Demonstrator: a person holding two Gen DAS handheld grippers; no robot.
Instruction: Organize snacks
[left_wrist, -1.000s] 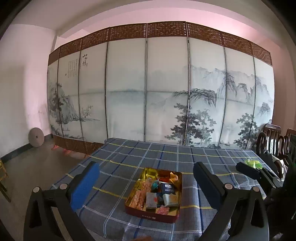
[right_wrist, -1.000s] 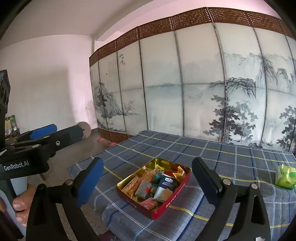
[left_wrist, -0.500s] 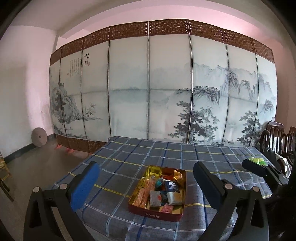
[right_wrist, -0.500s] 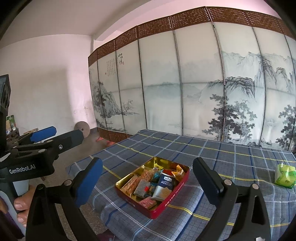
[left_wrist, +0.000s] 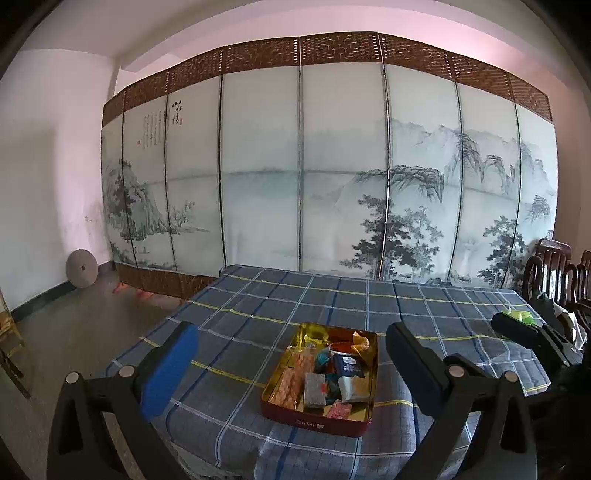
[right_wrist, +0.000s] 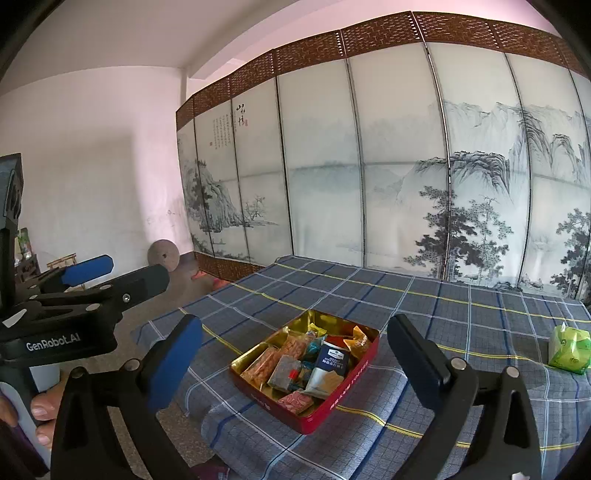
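Both tools hover short of the counter (right_wrist: 480, 295), draped in blue-grey plaid cloth w/ yellow lines. Right tool (right_wrist: 295, 354): jaws have just been opening, now near full width, nothing btwn them. Left tool (left_wrist: 291, 354): jaws wide apart, empty too. Red rectangular metal tin w/ gold lining (right_wrist: 332, 400) sits at 6 o'clock on the counter, already packed w/ wrapped snacks. Green wrapped snack pack (right_wrist: 569, 349) lies alone at 3 o'clock, well apart from the tin, probably the piece left to stow.

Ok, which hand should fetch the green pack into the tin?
Right, probably: the green pack lies right of the tin, nearest the right tongs, whose jaws have just been opening with nothing between them. Left tongs sit farther off.
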